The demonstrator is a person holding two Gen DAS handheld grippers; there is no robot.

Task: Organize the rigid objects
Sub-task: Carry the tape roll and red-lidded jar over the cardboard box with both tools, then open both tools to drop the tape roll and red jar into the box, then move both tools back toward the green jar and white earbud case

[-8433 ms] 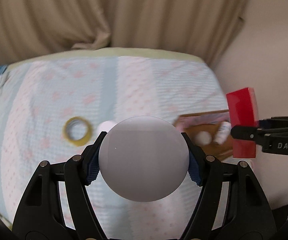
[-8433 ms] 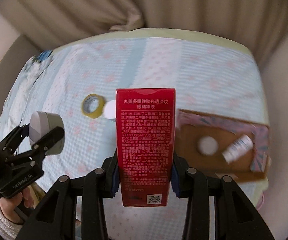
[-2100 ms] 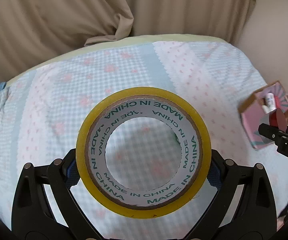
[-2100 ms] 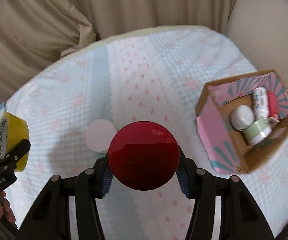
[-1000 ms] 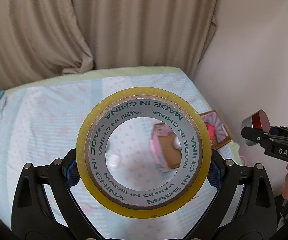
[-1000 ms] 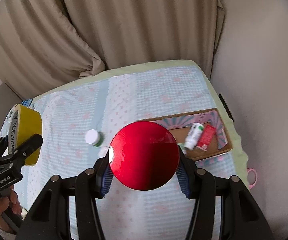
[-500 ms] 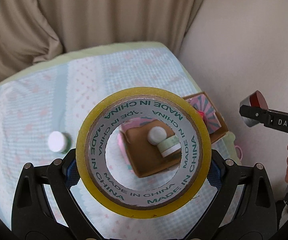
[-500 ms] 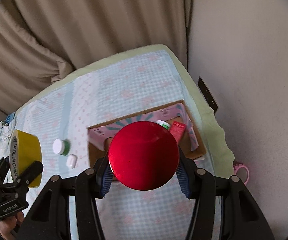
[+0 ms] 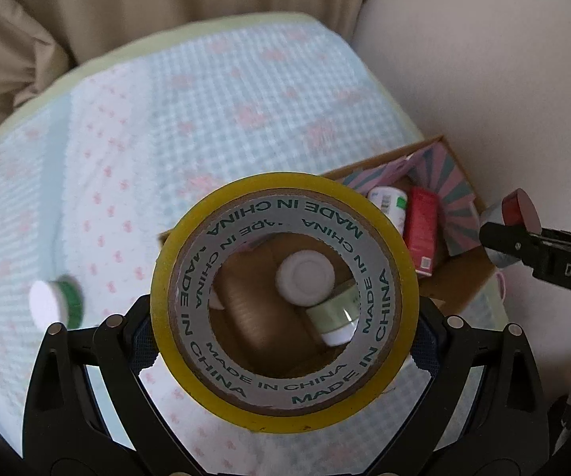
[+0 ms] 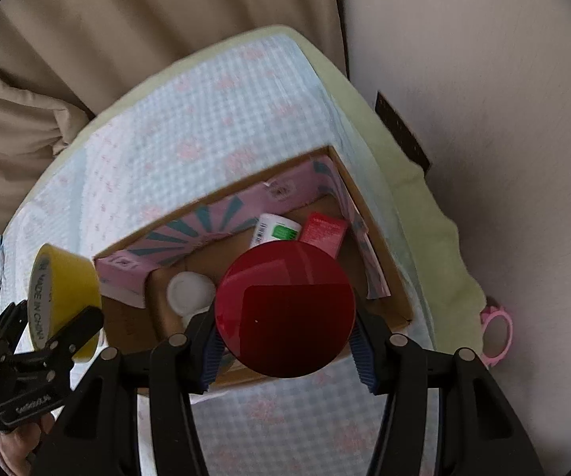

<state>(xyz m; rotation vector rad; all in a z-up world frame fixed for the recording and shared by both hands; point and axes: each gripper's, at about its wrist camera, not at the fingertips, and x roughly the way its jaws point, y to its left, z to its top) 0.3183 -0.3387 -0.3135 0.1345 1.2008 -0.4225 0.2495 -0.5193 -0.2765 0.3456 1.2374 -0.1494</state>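
A tape roll [image 9: 284, 301] is clamped between the fingers of the left gripper [image 9: 284, 341], its open core turned toward the lens, so that the box [image 10: 365, 202] is seen through it. A red disc [image 10: 284, 308], apparently the lid or base of a round container, is gripped across its width by the right gripper [image 10: 285, 351], whose jaws are closed onto it from both sides. Both tools are held above the box, which rests on the checked cloth [image 9: 214, 91] near the wall. Inside the box several things are already lodged: a white cap [image 9: 305, 276], a pale green jar [image 9: 335, 317] lying beside it, a white bottle [image 10: 275, 231] with a green label, and a red carton [image 10: 323, 234] at the far end. The task is judged to be well advanced, since most of the rigid things are gathered in the box. Two items are in hand and not yet released, and a green-and-white bottle [image 9: 57, 303] is left out on the cloth, well apart from the box; it is blurred in the left view. A small white thing may lie next to it, but this cannot be told from these views. What is left, as judged here, is the lowering and release of the roll and the disc into the free floor of the box, then the fetching of the bottle.
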